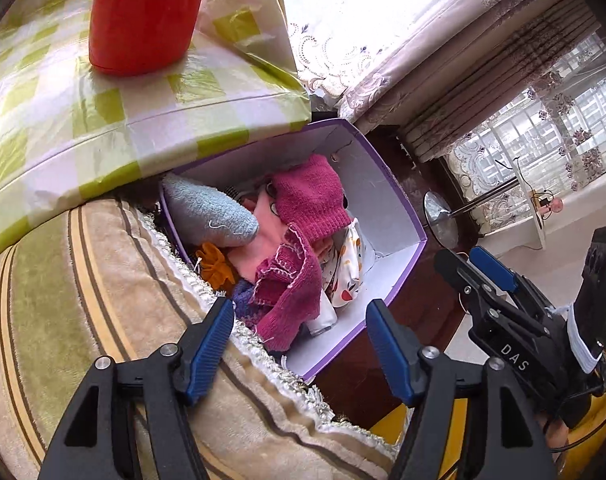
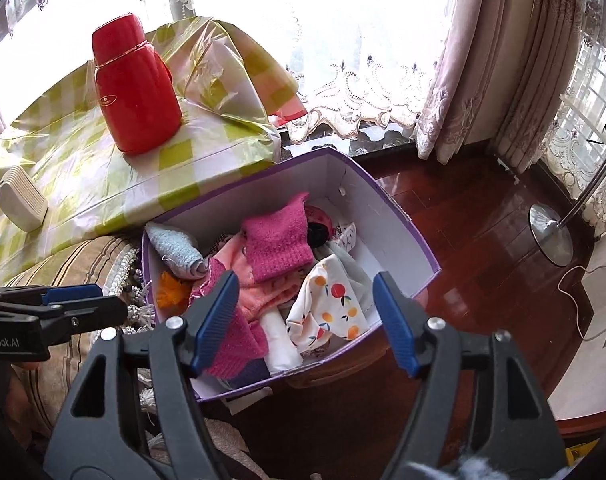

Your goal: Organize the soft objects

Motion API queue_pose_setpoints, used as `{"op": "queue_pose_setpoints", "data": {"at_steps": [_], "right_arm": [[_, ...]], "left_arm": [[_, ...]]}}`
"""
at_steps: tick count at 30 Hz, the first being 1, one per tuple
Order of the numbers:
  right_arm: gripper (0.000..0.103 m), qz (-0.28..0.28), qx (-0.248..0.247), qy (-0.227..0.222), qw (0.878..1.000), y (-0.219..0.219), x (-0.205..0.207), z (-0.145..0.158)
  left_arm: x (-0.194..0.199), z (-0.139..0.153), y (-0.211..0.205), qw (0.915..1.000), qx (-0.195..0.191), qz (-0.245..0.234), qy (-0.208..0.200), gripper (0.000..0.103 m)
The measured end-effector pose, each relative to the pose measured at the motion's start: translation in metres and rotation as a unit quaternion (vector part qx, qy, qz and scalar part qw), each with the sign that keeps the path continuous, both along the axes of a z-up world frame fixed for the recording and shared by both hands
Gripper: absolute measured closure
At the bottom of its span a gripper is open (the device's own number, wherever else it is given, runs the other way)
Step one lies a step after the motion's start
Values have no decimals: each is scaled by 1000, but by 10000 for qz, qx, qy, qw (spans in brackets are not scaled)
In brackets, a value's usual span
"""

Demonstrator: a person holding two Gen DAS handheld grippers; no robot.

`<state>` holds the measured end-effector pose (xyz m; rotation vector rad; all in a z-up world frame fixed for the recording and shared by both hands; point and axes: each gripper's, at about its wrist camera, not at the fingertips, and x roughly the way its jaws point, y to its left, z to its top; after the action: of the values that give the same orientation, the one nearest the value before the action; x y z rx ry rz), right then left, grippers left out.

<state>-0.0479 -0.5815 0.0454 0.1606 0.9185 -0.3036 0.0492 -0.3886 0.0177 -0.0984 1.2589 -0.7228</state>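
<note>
A purple-edged white box [image 1: 399,216] [image 2: 387,216] sits on the dark floor and holds several soft pieces. On top lies a magenta knit garment [image 1: 311,204] [image 2: 277,240]. Beside it are a grey-blue rolled towel [image 1: 211,212] [image 2: 175,246], pink cloth [image 1: 255,240] [image 2: 259,288], an orange piece [image 1: 217,266] [image 2: 171,290] and a white fruit-print cloth [image 1: 349,268] [image 2: 327,304]. My left gripper [image 1: 299,344] hangs open above the box's near edge, nothing between its blue pads. My right gripper [image 2: 305,324] is open over the box, empty too.
A striped green-and-beige cushion [image 1: 83,300] borders the box on the left. Behind it a table with a green-checked plastic cover [image 1: 103,120] [image 2: 103,168] carries a red flask [image 1: 147,12] [image 2: 137,92] and a white block [image 2: 23,200]. A lamp base [image 2: 551,234] stands on the floor by curtains.
</note>
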Motion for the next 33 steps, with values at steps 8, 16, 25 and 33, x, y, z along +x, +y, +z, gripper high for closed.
{"op": "queue_pose_setpoints", "data": {"at_steps": [8, 16, 25, 33], "right_arm": [[29, 67, -59, 90, 9999, 23, -11, 2], [29, -13, -40, 71, 10000, 19, -12, 2], [29, -28, -28, 57, 10000, 18, -12, 4], [29, -6, -28, 54, 10000, 19, -12, 4]], "left_arm": [[-15, 3, 11, 9991, -59, -44, -416, 31], [-22, 1, 1, 9981, 113, -134, -592, 18], [-21, -2, -3, 9984, 153, -111, -529, 17], [-21, -2, -3, 9983, 174, -127, -536, 17]]}}
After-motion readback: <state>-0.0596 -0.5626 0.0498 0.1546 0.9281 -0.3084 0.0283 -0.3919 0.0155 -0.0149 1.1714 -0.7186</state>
